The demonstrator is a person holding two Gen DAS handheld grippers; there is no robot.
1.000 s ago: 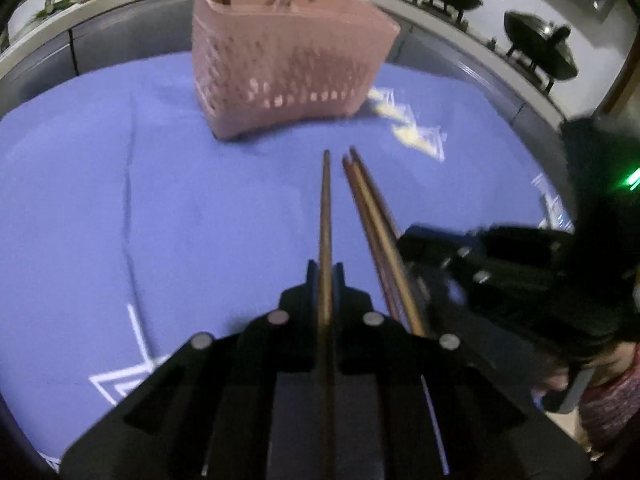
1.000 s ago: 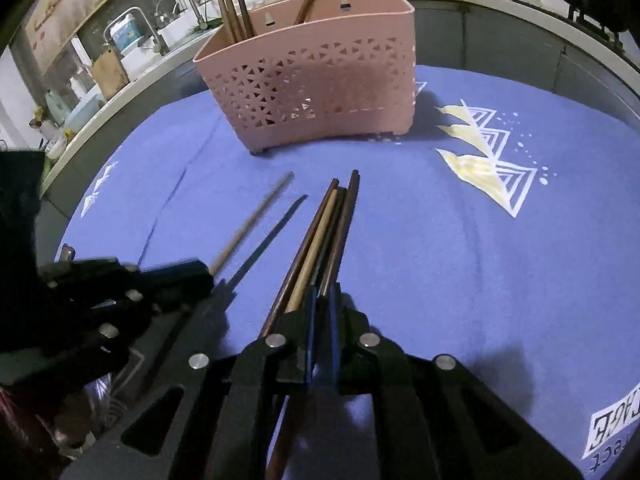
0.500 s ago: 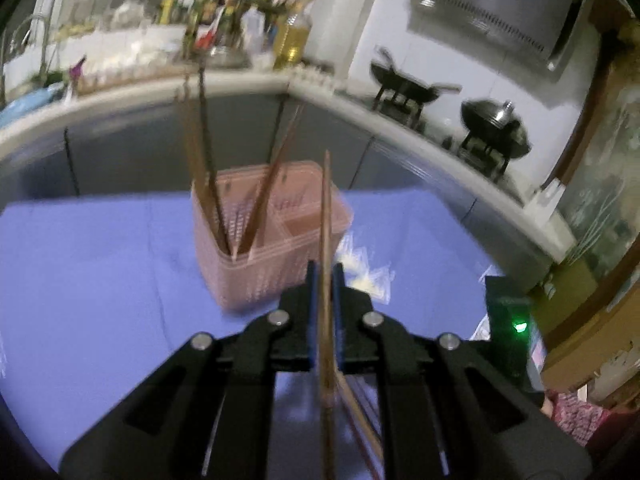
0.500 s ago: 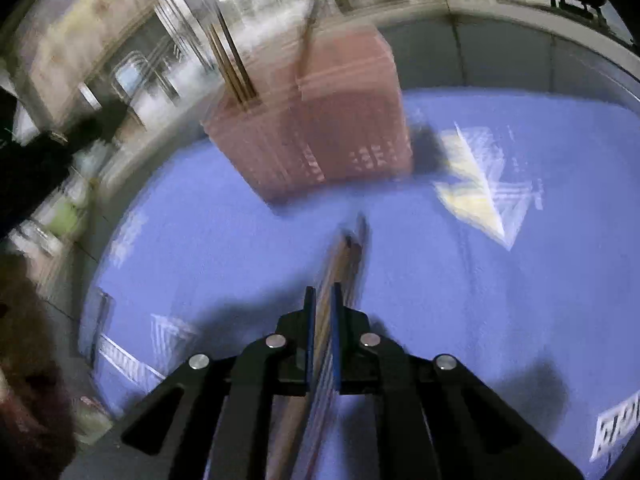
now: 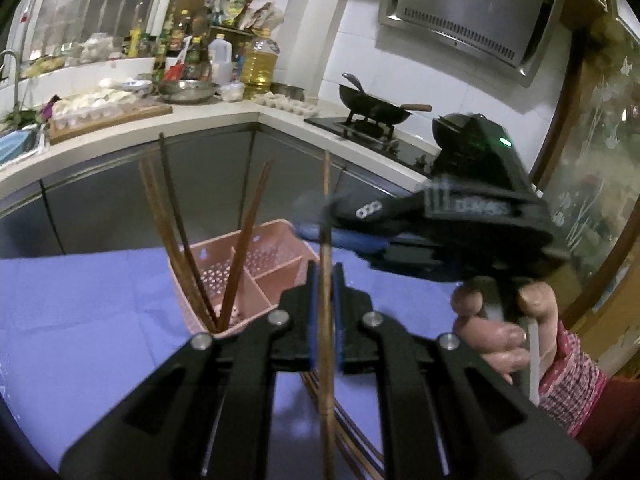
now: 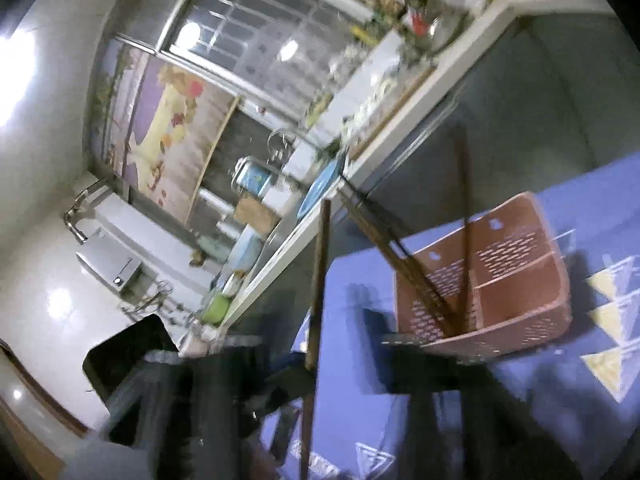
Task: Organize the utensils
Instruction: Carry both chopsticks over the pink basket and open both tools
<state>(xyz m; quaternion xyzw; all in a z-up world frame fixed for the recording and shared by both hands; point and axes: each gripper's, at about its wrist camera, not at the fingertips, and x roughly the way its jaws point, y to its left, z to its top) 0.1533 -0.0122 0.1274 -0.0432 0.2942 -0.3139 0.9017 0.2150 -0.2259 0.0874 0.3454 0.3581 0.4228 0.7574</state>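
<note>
My left gripper (image 5: 324, 276) is shut on a brown chopstick (image 5: 326, 216) and holds it upright above the blue cloth (image 5: 80, 312). The pink divided basket (image 5: 276, 256) stands behind it with several chopsticks (image 5: 172, 240) leaning in its left compartment. My right gripper (image 5: 316, 232) crosses the left wrist view from the right, its blue pads at the held chopstick, blurred. In the right wrist view the image is blurred: a chopstick (image 6: 318, 280) runs up the middle, the basket (image 6: 516, 280) lies to the right, and my own fingers do not show clearly.
More chopsticks (image 5: 352, 440) lie on the cloth below my left gripper. A kitchen counter (image 5: 120, 128) with bottles and bowls runs behind the table. A wok (image 5: 372, 108) sits on the stove at right. The person's hand (image 5: 496, 320) grips the right handle.
Both grippers have lifted from the cloth and tilted up. The left one raised its chopstick upright near the basket. The right one swung over to the held chopstick.
</note>
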